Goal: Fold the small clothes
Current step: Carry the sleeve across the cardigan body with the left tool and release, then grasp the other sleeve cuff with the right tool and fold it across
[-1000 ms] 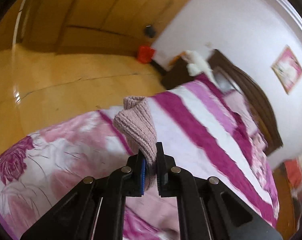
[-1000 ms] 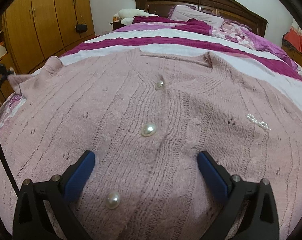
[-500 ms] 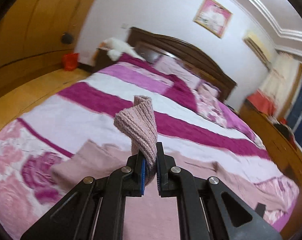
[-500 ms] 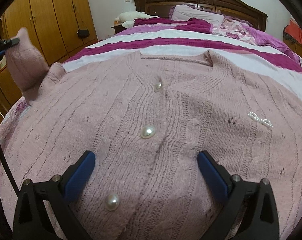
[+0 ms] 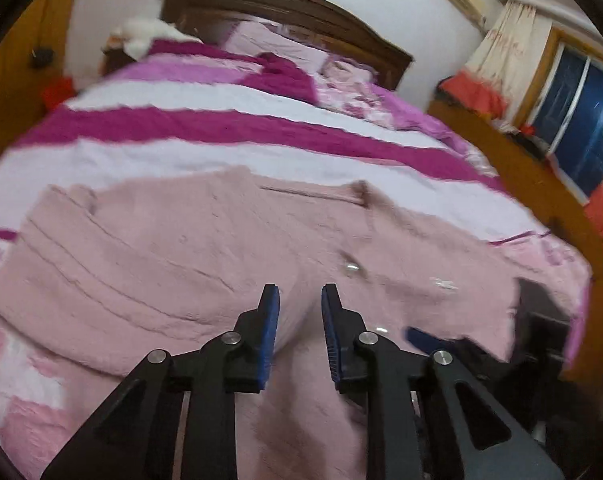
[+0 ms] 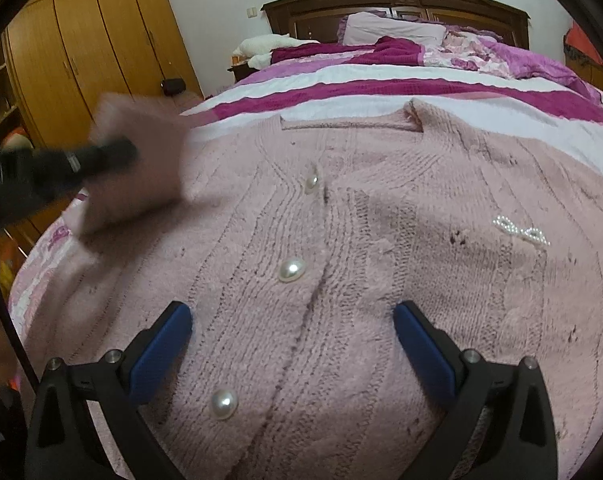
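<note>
A pink knit cardigan [image 6: 341, 264] with pearl buttons [image 6: 291, 270] lies face up on the bed; it also shows in the left wrist view [image 5: 189, 256]. My left gripper [image 5: 300, 300] is open with nothing between its jaws, low over the cardigan's front. In the right wrist view it appears blurred at the left [image 6: 101, 156], with the sleeve [image 6: 141, 168] folded in over the cardigan's left side below it. My right gripper [image 6: 291, 316] is wide open, resting low over the cardigan's lower front, straddling the button line.
The bed [image 6: 381, 92] has a magenta, white and pink striped cover, pillows and a dark headboard [image 6: 397, 4]. Wooden wardrobes [image 6: 85, 52] stand to the left. A wooden cabinet and window [image 5: 573, 128] lie to the right.
My left gripper carried the sleeve cuff inward over the cardigan, then opened and let it go. The right gripper has stayed in place, open.
</note>
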`<action>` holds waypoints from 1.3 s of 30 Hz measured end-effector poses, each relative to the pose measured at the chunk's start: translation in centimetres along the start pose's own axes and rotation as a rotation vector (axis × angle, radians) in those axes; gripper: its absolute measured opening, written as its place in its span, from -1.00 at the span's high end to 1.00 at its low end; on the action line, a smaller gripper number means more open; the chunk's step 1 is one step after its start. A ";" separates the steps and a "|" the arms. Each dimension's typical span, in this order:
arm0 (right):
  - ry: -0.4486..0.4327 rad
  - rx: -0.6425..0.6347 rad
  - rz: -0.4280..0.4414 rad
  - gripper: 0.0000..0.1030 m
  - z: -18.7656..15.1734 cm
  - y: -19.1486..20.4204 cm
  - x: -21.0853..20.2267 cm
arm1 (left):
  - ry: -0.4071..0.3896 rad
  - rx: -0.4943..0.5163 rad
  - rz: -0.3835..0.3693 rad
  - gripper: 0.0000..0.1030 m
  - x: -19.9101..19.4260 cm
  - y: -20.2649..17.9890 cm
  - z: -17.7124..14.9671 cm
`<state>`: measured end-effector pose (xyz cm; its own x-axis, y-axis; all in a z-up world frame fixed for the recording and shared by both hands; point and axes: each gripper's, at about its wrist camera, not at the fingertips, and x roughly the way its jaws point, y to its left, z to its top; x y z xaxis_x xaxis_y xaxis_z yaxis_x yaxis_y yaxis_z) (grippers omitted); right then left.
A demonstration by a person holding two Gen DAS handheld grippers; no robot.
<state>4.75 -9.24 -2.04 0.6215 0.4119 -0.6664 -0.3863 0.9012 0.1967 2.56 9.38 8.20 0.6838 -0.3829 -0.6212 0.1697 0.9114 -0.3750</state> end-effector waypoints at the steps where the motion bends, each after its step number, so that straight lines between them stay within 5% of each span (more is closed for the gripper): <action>1: -0.001 0.006 0.008 -0.99 0.0 -0.2 -0.1 | -0.023 -0.037 -0.037 0.92 -1.1 0.6 0.0; 4: -0.020 0.031 0.060 -0.96 0.1 -0.7 -0.8 | -0.116 -0.134 -0.007 0.84 -4.6 3.1 0.2; 7: 0.000 0.164 0.205 -0.59 1.0 -1.7 -1.7 | -0.186 -0.178 0.047 0.82 -6.9 5.8 0.0; 11: 0.069 0.290 0.292 -0.50 2.5 -1.1 -0.4 | -0.183 -0.286 0.090 0.82 -7.4 9.7 0.4; 16: 0.128 0.326 0.139 -0.49 4.2 0.6 2.3 | -0.142 -0.301 0.114 0.82 -6.2 10.4 -0.1; 20: -0.010 0.211 -0.127 -0.48 5.8 2.7 -1.1 | -0.119 -0.285 0.107 0.82 -5.8 9.6 -0.2; 22: -0.062 0.181 -0.121 -0.49 6.1 3.3 -2.6 | -0.115 -0.280 0.096 0.82 -5.6 9.2 -0.1; 25: 0.073 0.178 0.039 -0.49 6.8 4.1 -0.1 | -0.116 -0.272 0.086 0.82 -5.2 8.5 0.2; 27: 0.206 0.263 0.038 -0.49 6.6 3.4 3.2 | -0.118 -0.262 0.084 0.82 -5.3 8.1 0.3; 30: 0.215 0.319 0.020 -0.48 6.4 2.7 5.8 | -0.132 -0.248 0.093 0.82 -5.8 7.8 0.4; 31: 0.206 0.301 0.017 -0.32 6.7 3.2 6.1 | -0.136 -0.250 0.090 0.82 -5.9 7.9 0.5; 32: 0.207 0.271 0.030 0.26 7.0 3.7 6.4 | -0.138 -0.255 0.085 0.82 -6.0 8.0 0.6; 34: 0.229 0.216 0.049 0.81 7.7 4.5 6.8 | -0.139 -0.270 0.072 0.82 -6.1 8.2 0.9; 39: 0.159 0.154 0.078 0.83 8.0 4.5 4.3 | -0.151 -0.299 0.053 0.82 -6.5 8.8 1.4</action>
<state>11.14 -2.34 1.74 0.4743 0.4656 -0.7472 -0.3131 0.8824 0.3511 0.66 20.07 9.90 0.7875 -0.2894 -0.5442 -0.0687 0.8362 -0.5441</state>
